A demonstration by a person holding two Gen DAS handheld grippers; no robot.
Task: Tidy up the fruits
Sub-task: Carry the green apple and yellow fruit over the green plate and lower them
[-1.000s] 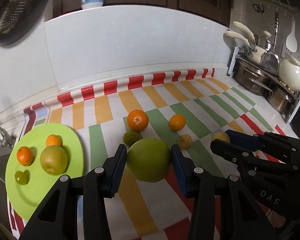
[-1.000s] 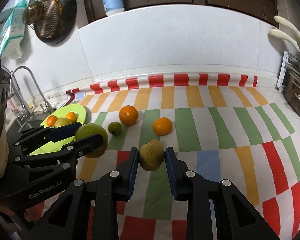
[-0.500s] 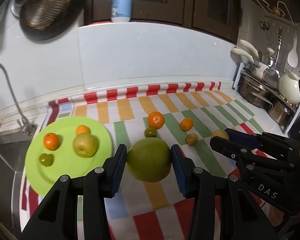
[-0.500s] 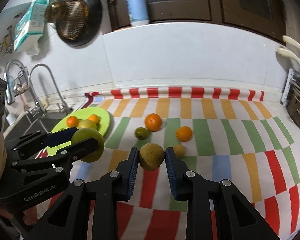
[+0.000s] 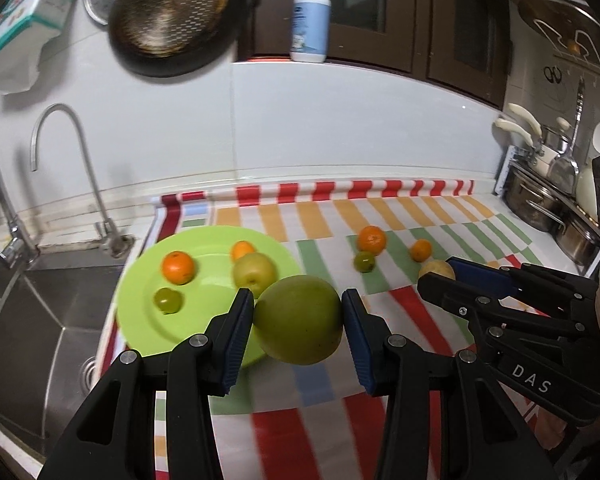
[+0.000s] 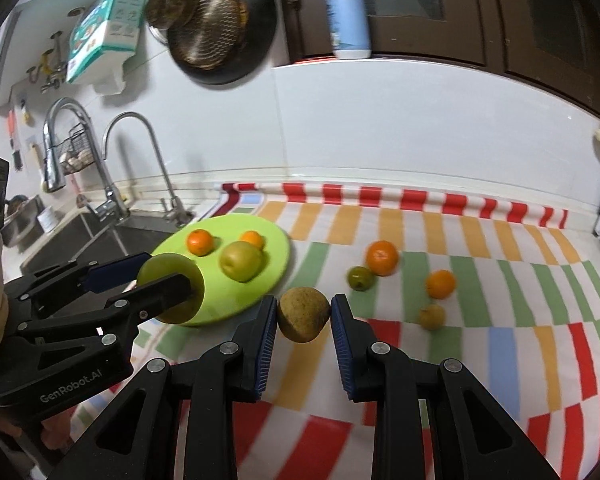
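My left gripper (image 5: 298,318) is shut on a large green fruit (image 5: 299,319) and holds it in the air over the near right rim of a lime green plate (image 5: 140,304). The plate holds two small oranges, a yellow-green pear (image 5: 255,269) and a small green fruit (image 5: 167,300). My right gripper (image 6: 303,316) is shut on a brown pear (image 6: 303,314), lifted above the striped cloth just right of the plate (image 6: 268,276). On the cloth lie two oranges (image 6: 381,257), (image 6: 440,283), a small green fruit (image 6: 360,278) and a small yellowish fruit (image 6: 432,315).
A steel sink (image 5: 28,320) with a tap (image 5: 80,168) lies left of the plate. Pots on a rack (image 5: 548,200) stand at the far right. A pan (image 6: 216,16) hangs on the wall, with a pump bottle (image 6: 348,16) on the ledge.
Both grippers have risen and moved left toward the plate, each still holding its fruit. The large green fruit now hangs over the plate's rim.
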